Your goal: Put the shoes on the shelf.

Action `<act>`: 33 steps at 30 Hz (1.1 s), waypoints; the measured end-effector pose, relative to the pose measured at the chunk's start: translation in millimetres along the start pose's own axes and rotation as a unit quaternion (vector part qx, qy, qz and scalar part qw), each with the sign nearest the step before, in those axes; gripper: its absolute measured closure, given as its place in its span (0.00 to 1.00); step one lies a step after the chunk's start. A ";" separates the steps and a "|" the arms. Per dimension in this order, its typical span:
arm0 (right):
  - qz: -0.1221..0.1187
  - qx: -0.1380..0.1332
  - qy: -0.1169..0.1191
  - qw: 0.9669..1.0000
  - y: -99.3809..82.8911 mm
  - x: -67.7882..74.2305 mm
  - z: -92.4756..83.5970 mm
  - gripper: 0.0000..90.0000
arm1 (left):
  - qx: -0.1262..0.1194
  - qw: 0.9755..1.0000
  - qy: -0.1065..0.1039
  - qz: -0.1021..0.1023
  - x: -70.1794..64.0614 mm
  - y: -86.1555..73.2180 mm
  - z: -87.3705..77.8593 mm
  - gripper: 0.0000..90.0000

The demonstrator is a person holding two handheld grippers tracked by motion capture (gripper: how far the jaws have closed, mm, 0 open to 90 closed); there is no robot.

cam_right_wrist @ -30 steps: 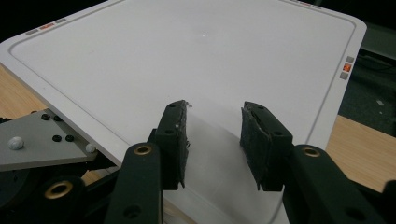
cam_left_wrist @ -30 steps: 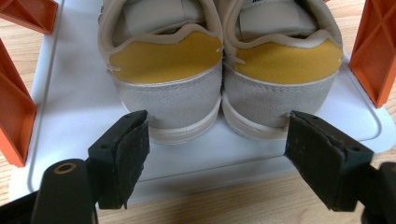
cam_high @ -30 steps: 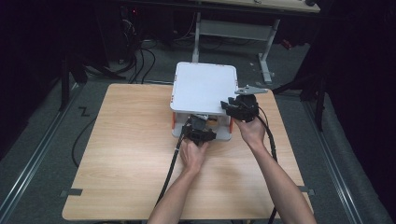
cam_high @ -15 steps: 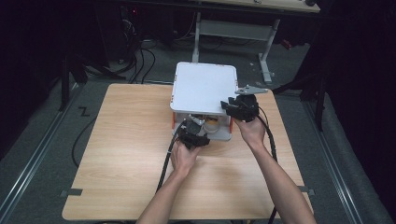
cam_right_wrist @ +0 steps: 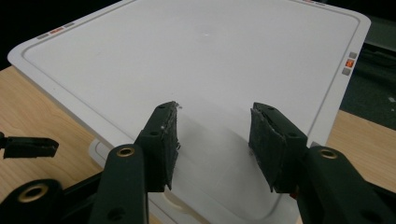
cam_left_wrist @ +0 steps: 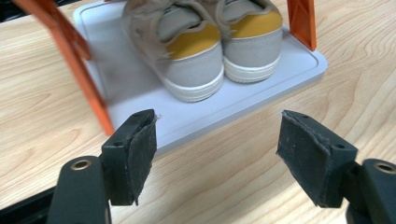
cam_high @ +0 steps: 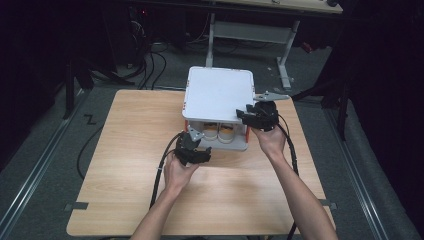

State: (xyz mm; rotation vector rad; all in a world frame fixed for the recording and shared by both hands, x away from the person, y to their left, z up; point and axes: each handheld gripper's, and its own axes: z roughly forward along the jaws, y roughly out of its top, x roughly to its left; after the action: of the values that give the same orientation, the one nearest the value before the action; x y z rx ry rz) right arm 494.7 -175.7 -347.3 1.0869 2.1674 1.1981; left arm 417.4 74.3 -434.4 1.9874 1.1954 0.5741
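Black left gripper (cam_left_wrist: 217,156) jaws wide, empty, facing shoes (cam_left_wrist: 205,51); right gripper (cam_right_wrist: 215,140) just opening over rack top (cam_right_wrist: 201,51).

Two-tier shoe rack (cam_high: 218,92) near the far edge of the bench (cam_high: 125,165): white flat top shelf with rounded corners, matching white bottom shelf (cam_left_wrist: 140,84), orange uprights (cam_left_wrist: 70,51) at the corners between them. On the bottom shelf a pair of shoes (cam_left_wrist: 219,42) stands upright, side by side and touching, rounded ends toward the near edge; grey-beige uppers, yellow insides, white soles. In the high view the pair (cam_high: 220,133) shows in the gap under the top shelf.
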 end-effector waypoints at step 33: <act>0.042 -0.069 0.032 0.996 -82.5 -9.6 -93.4 0.51 | -0.065 0.995 -0.031 -0.067 39.5 -58.5 -71.0 0.31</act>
State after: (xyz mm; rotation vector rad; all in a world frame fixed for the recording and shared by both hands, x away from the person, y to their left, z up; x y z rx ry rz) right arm 401.8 -257.0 -367.5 1.1041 2.0684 1.4176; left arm 354.6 152.2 -435.0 1.7892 1.2124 0.5056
